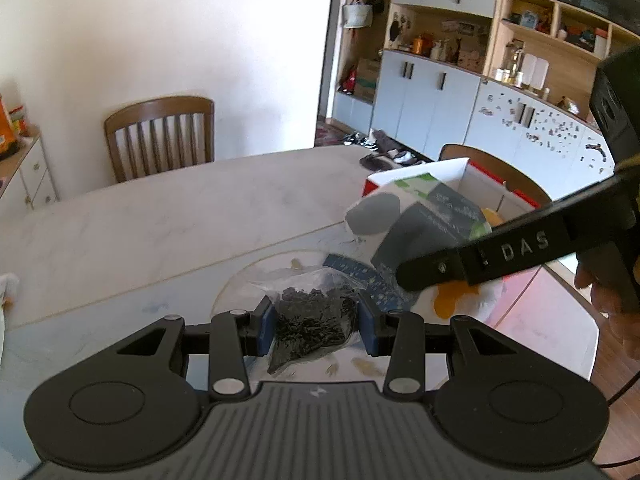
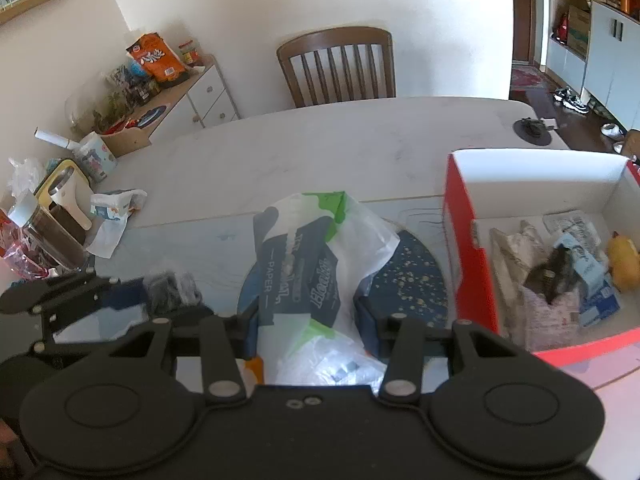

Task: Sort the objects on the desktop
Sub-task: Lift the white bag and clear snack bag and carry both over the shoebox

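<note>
My left gripper (image 1: 316, 326) is shut on a clear bag of black bits (image 1: 314, 328), held above the table. My right gripper (image 2: 310, 320) is shut on a white, green and dark blue plastic paper pack (image 2: 308, 252), lifted over a round dark blue mat (image 2: 412, 276). In the left wrist view the same pack (image 1: 420, 220) hangs at the right, under the right gripper's black finger (image 1: 500, 256). In the right wrist view the left gripper (image 2: 168, 292) shows at the lower left with the bag of black bits (image 2: 168, 290). A red and white open box (image 2: 468, 240) stands to the right.
Inside the box lie papers, a dark item and a yellow toy (image 2: 622, 264). A jar (image 2: 48, 240), a mug and wrappers crowd the table's left edge. Wooden chairs (image 2: 340, 68) stand beyond the table, and a low cabinet (image 2: 176, 96) with snack bags lines the wall. A hand (image 1: 608, 292) grips the right tool.
</note>
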